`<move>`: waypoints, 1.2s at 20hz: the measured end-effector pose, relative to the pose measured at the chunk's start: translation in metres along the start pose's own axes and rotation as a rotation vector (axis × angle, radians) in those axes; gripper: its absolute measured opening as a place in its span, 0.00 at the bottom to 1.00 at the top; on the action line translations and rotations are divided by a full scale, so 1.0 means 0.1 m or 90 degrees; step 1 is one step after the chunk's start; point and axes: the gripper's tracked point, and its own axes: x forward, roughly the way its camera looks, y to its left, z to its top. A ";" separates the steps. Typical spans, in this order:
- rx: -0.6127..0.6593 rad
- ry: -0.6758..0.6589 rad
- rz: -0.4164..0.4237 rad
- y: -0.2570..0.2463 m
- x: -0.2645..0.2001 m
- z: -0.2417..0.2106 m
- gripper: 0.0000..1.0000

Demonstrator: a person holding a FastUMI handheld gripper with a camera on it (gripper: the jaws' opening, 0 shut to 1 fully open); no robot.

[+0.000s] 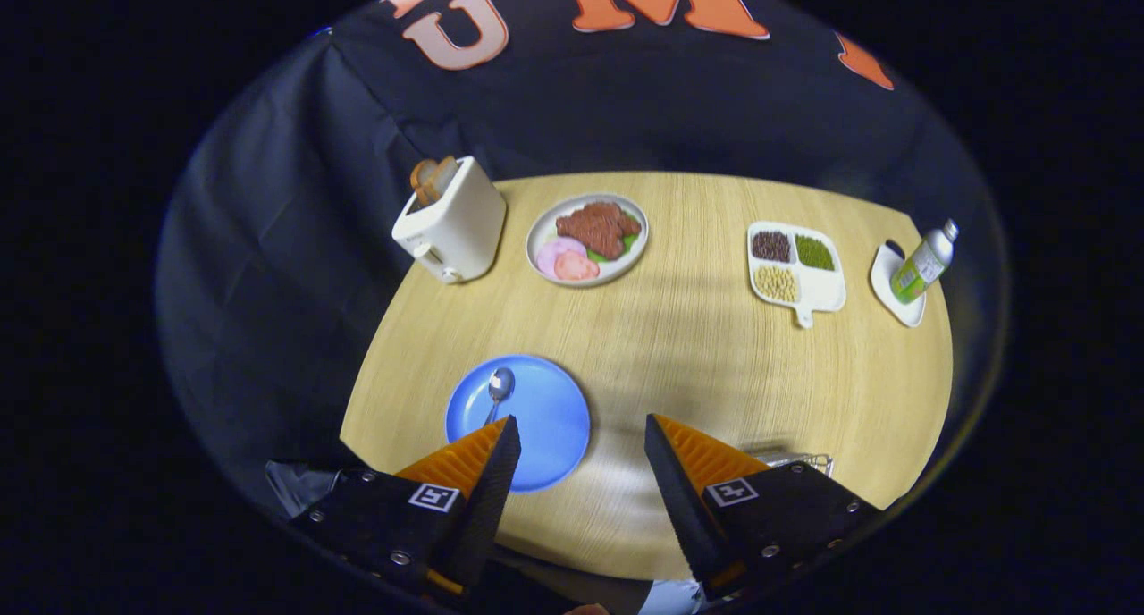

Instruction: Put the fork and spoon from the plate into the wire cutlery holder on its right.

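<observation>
Right now the gripper (579,450) hangs above the near edge of the table (697,365) with its fingers spread wide and nothing between them. The spoon (497,391) lies on the blue plate (550,418), just ahead of the left finger, bowl away from it and handle running back toward that fingertip. The wire cutlery holder (800,459) peeks out behind the right finger; I cannot make out a fork on the plate.

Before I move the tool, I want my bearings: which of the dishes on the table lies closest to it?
The blue plate, with a spoon on it, just ahead of the open tool. The food plate, divided tray and small white dish sit far beyond.
</observation>
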 end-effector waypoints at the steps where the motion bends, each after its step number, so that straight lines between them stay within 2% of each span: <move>1: -0.013 -0.029 -0.014 0.03 0.01 0.03 0.85; 7: -0.059 -0.232 -0.046 0.37 -0.01 0.35 0.84; 13: -0.095 -0.301 -0.056 0.80 0.05 0.41 0.85; 18: -0.112 -0.260 -0.033 1.18 0.29 0.24 0.85; 24: -0.095 -0.082 -0.023 1.42 0.79 -0.31 0.86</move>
